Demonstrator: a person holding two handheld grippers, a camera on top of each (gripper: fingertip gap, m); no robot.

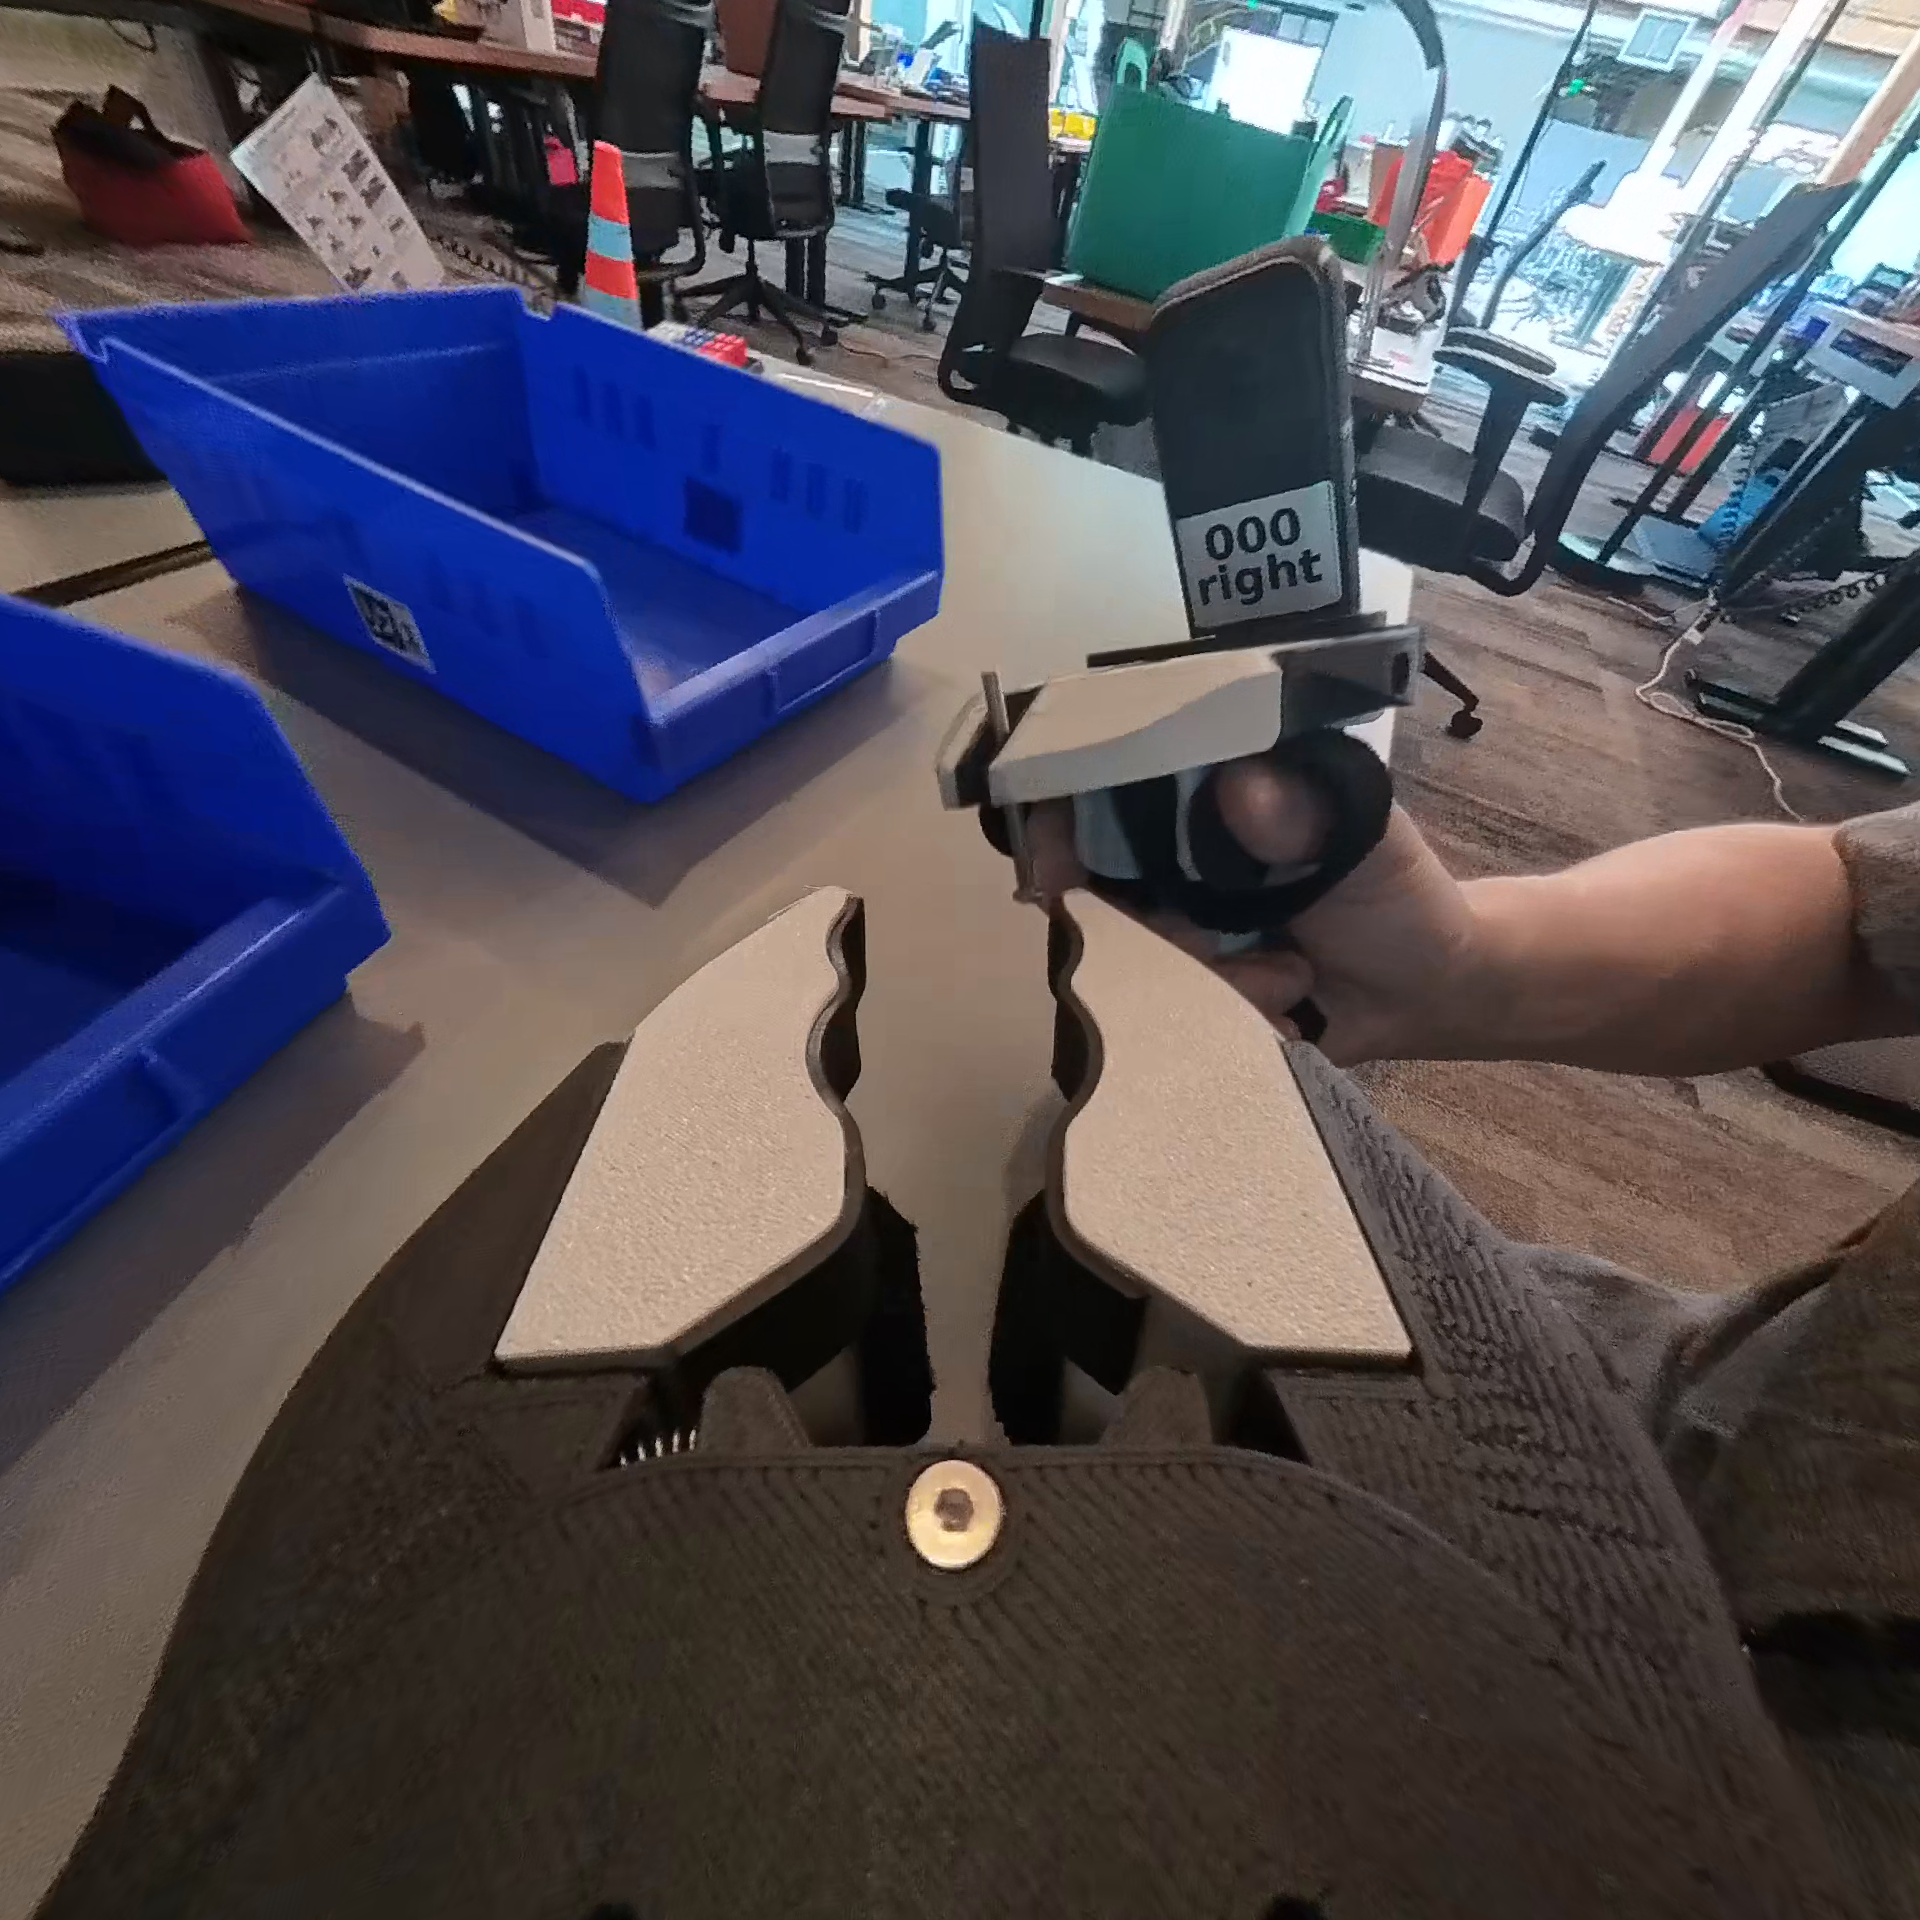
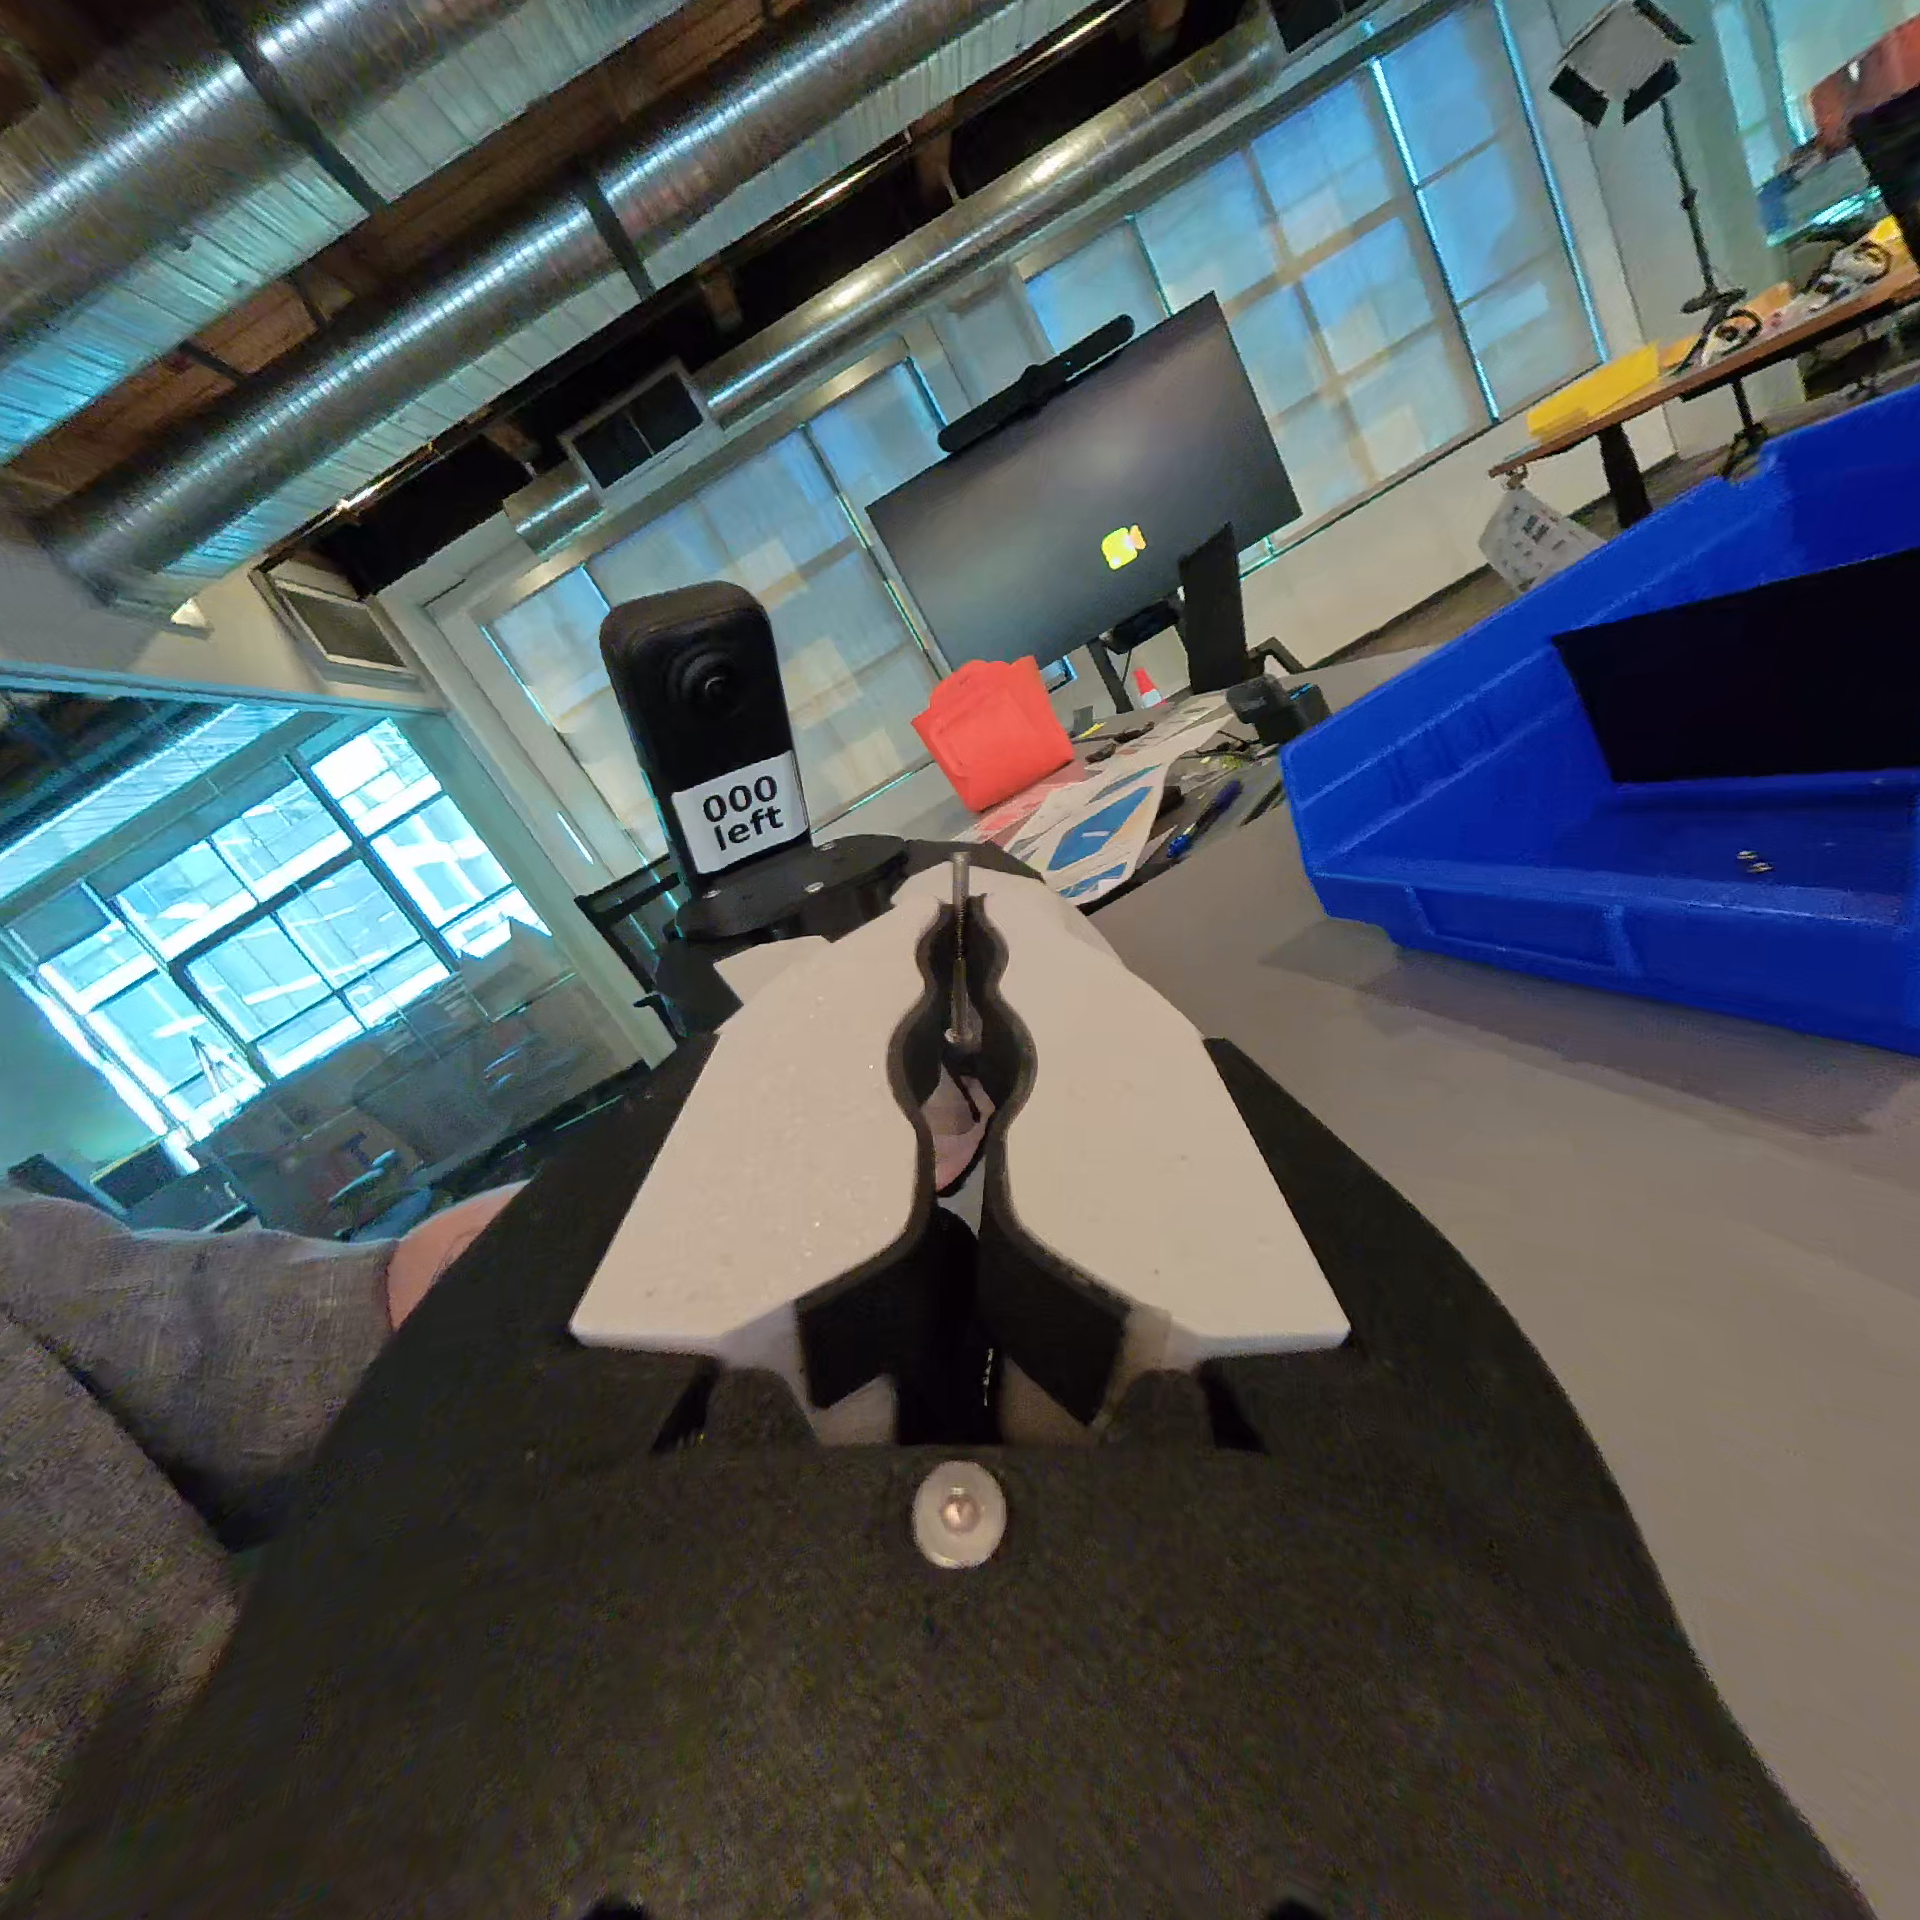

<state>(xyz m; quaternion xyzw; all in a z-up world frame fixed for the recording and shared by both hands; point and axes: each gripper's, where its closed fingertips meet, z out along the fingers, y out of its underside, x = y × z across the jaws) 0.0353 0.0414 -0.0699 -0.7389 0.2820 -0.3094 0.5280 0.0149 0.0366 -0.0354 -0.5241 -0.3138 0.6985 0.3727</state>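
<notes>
My right gripper (image 2: 961, 906) is shut on a long thin metal screw (image 2: 957, 997) that stands between its white fingers with one end poking past the tips. In the left wrist view the right gripper (image 1: 982, 774) is held in a hand, with the screw (image 1: 993, 707) upright in its tips. It hovers just above and beyond my left gripper's right fingertip. My left gripper (image 1: 951, 925) is open and empty above the grey table (image 1: 935, 582). The left gripper's black camera (image 2: 707, 727) shows just behind the right gripper's tips.
Two blue plastic bins stand on the table: one ahead to the left (image 1: 540, 540) and one at the near left edge (image 1: 125, 935). In the right wrist view a blue bin (image 2: 1558, 831) holds a few small screws (image 2: 1754, 860). Office chairs, desks, a monitor (image 2: 1081, 499) and an orange cone lie beyond. My two grippers' fingertips are within a few centimetres of each other.
</notes>
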